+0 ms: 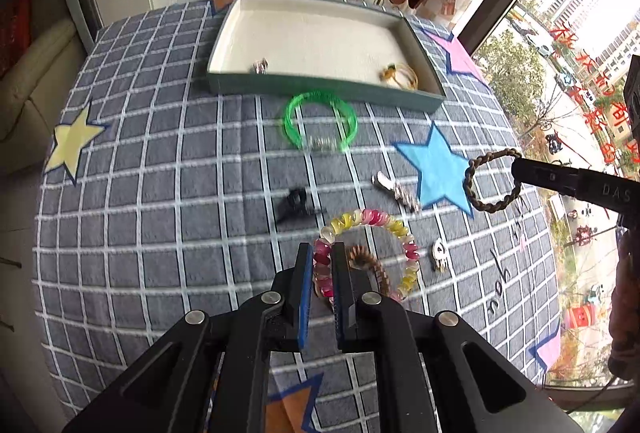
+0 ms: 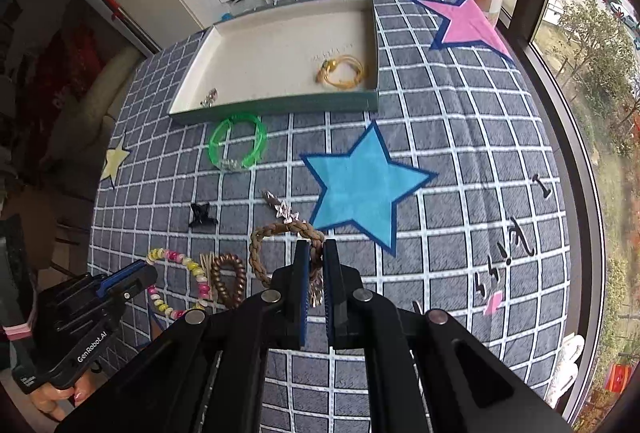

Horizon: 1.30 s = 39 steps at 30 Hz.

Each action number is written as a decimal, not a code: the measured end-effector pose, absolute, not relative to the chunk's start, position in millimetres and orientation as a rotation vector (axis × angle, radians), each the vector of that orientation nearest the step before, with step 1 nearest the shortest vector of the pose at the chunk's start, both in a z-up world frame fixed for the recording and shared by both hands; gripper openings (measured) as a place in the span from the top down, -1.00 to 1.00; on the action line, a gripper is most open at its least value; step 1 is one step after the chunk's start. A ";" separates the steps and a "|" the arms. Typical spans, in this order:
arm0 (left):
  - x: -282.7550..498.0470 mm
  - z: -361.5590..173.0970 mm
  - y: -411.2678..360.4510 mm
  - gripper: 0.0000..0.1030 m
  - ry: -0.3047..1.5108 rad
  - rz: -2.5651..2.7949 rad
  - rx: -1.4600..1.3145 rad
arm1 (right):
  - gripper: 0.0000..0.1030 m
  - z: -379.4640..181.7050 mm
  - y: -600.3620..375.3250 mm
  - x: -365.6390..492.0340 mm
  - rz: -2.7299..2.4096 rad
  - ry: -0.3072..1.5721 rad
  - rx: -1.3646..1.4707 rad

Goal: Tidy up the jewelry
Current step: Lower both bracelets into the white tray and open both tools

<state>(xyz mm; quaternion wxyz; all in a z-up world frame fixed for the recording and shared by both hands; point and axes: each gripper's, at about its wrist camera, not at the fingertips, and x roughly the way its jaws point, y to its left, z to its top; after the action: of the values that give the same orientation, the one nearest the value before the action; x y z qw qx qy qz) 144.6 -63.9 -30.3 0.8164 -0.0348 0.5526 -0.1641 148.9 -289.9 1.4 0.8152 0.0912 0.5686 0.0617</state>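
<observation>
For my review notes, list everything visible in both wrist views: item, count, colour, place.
Shallow green-walled tray: one, cream inside, far end of table.
Gold bracelet: one, inside tray.
Small silver piece: one, inside tray.
Green plastic bangle: one, in front of tray.
Black hair claw: one, mid-cloth.
Silver hair clip: one, beside blue star.
Brown spiral hair tie: one, near edge.
Pink-yellow beaded bracelet: one, in left gripper.
Brown braided bracelet: one, in right gripper.

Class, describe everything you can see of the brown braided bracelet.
The brown braided bracelet is a closed loop of plaited cord in tan and darker brown strands. The right hand-held gripper is shut on one side of it, and the loop hangs clear of the checked cloth. In the left wrist view it shows beside the blue star.
</observation>
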 end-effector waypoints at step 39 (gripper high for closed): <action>364.6 -82.6 -100.3 0.58 1.081 -0.174 0.044 | 0.87 -62.9 -290.1 355.8 0.121 1.186 0.166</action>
<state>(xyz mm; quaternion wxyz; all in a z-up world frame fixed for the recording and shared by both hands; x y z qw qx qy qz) 364.6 -100.3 -82.6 0.8535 0.0211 0.5140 -0.0829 355.8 -290.1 -62.9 0.8244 0.0782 0.5578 0.0569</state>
